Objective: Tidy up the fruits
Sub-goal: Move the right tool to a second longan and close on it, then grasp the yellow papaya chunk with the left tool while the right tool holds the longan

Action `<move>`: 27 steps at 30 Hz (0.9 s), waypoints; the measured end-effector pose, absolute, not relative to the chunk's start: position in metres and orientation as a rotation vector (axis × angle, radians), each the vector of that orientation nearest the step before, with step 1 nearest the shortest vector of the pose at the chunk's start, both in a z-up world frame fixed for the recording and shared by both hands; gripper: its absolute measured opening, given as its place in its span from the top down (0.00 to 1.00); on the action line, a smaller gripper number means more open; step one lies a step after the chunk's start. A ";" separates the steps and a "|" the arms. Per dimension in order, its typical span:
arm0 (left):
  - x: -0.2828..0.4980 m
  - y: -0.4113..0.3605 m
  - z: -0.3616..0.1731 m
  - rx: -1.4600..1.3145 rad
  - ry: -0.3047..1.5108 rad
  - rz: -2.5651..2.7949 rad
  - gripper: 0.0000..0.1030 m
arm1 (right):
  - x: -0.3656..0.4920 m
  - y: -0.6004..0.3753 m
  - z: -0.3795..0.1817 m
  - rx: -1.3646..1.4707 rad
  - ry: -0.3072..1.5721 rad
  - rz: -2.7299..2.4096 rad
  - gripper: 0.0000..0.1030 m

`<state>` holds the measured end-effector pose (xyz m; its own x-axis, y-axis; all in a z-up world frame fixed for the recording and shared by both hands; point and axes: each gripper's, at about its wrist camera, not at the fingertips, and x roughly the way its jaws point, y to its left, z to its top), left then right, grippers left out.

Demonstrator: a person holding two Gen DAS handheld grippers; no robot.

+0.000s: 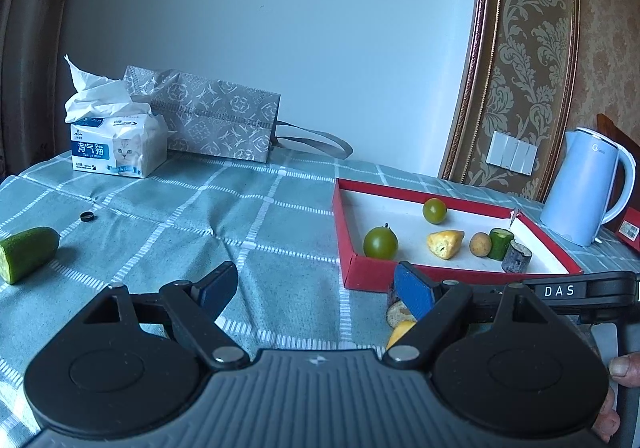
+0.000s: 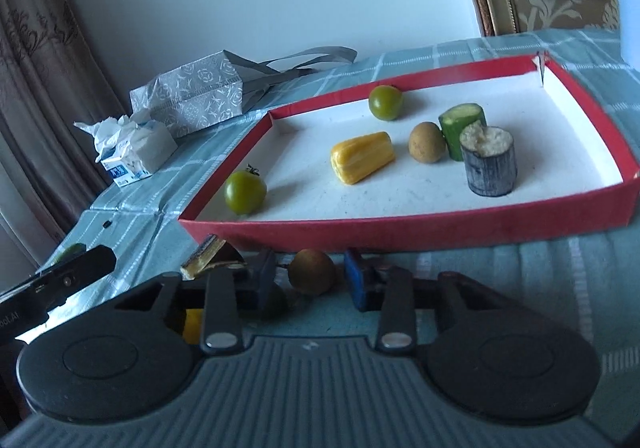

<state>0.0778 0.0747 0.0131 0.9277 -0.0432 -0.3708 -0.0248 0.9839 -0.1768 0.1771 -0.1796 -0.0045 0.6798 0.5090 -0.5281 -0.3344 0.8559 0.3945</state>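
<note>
Teal checked cloth covers the table [image 1: 248,215], the largest surface in view. The red tray [image 2: 400,232], white inside, serves as the collection point and is the landmark for all positions below.

Inside the tray: a grey-barked cut stalk section [image 2: 489,161] stands upright near the front right wall, with a cucumber stub [image 2: 460,123] just behind it and a brown round fruit [image 2: 427,141] touching or just beside that stub. A yellow wedge [image 2: 362,156] lies on its side at tray centre. One green tomato [image 2: 245,191] sits at the front left corner; a second green tomato [image 2: 385,102] sits near the back wall. The grouping indicates the task is well advanced.

Outside the tray, in front of its near wall: a small brown fruit [image 2: 311,272] rests on the cloth. The right gripper [image 2: 310,282] is lowered with its jaws part open, one on each side of this fruit and not yet closed on it, placed so for a pinch across the fruit's width. A dark-skinned cut piece [image 2: 202,258] and a yellow piece [image 2: 192,324] lie left of the fruit.

Well to the left of the tray lies a half cucumber [image 1: 26,254], not yet collected. The left gripper [image 1: 316,294] hovers wide open, holding nothing, probably kept clear of the right unit's work.
</note>
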 end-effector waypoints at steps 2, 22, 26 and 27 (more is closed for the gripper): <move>0.078 0.076 0.013 -0.185 0.386 -0.009 0.17 | 0.179 -0.183 -0.007 0.322 0.688 0.492 0.76; 0.063 0.032 0.008 0.074 0.384 -0.111 0.17 | 0.138 -0.208 0.015 0.279 0.578 0.460 0.76; 0.063 0.027 0.006 0.078 0.418 -0.143 0.17 | 0.138 -0.212 0.014 0.281 0.571 0.449 0.76; 0.065 0.025 0.005 0.087 0.435 -0.151 0.17 | 0.138 -0.211 0.014 0.276 0.570 0.449 0.76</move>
<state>0.0646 0.0247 0.0053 0.8960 -0.1267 -0.4256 0.1637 0.9852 0.0516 0.1376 -0.2115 0.0144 0.7493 0.4804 -0.4557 -0.3305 0.8677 0.3713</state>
